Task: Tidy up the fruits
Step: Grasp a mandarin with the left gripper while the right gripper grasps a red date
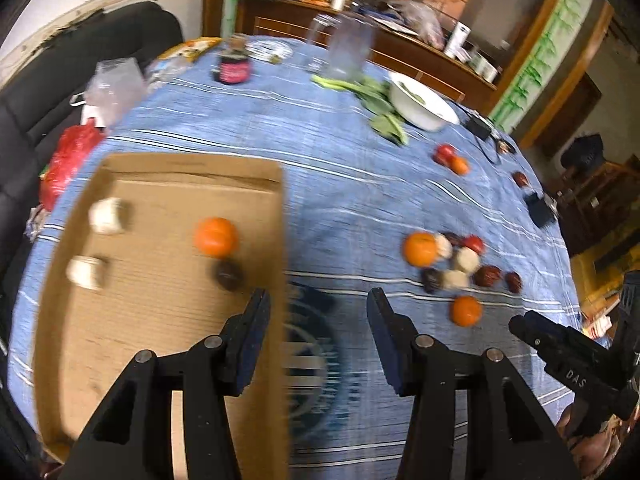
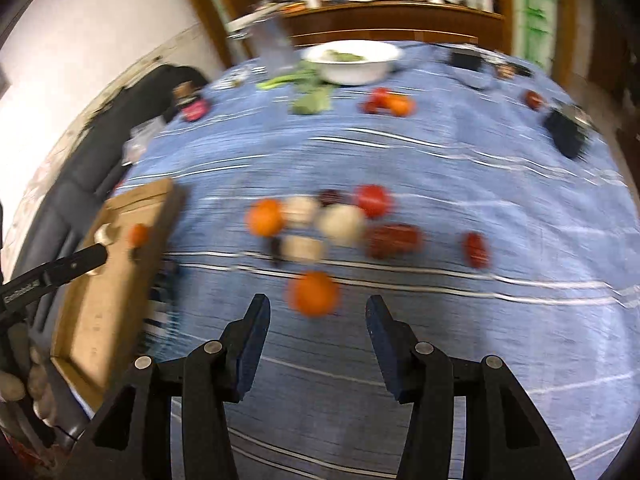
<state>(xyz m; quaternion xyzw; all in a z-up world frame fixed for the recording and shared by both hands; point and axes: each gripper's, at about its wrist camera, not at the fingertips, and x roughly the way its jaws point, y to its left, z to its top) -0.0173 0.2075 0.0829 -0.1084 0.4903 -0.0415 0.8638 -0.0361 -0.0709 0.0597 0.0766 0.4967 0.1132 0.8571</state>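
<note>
Both claws hang empty over a bench draped in a blue striped cloth [image 1: 360, 184], midway through sorting fruit into a shallow cardboard tray [image 1: 160, 312]. The left claw [image 1: 318, 312] stands with its jaws parted and nothing between them, straddling the tray's right wall. Inside the tray lie an orange [image 1: 216, 237], a dark fruit [image 1: 229, 275] touching it, and two pale fruits [image 1: 106, 216] nearer the tray's left wall. The right claw [image 2: 318, 314] also has its jaws apart with nothing gripped, pointing down at a lone orange [image 2: 314, 294] on the cloth just ahead of its tips. Beyond that orange sits the unsorted cluster [image 2: 332, 220] of orange, pale, red and dark fruits, packed touching near the middle of the bench. Two more fruits [image 2: 388, 104] wait close to a white bowl [image 2: 352, 62] at the far edge.

The lone orange looks the natural next pick. It stands clear of the cluster, so the right claw can likely drop straight over it. Centring the jaws on its widest part before closing should keep the round fruit from rolling away, and a gentle squeeze should spare the peel.
</note>
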